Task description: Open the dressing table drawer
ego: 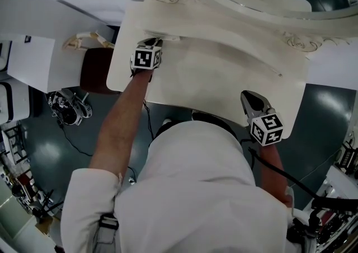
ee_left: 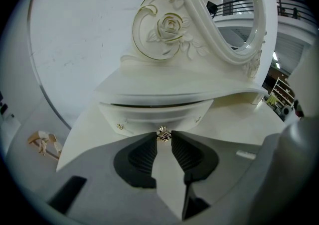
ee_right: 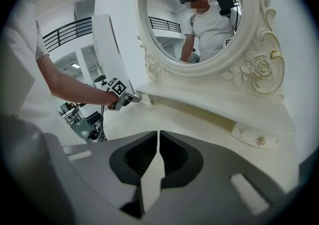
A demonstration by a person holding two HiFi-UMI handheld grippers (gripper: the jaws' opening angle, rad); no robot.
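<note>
The left gripper [ee_left: 163, 138] clamped the gold knob [ee_left: 163, 133] of the drawer [ee_left: 149, 117], the right gripper [ee_right: 158, 138] idled shut and empty; a straight outward pull looked next.

Drawer [ee_left: 144, 115] on tabletop [ego: 224, 84] — mirror [ee_right: 197, 17] behind, above it.

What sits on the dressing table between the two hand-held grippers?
Nothing: the head view shows only bare tabletop between the left hand-held gripper and the right hand-held gripper.

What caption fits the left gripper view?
Left gripper pinching the gold knob of the small drawer under the mirror frame.
</note>
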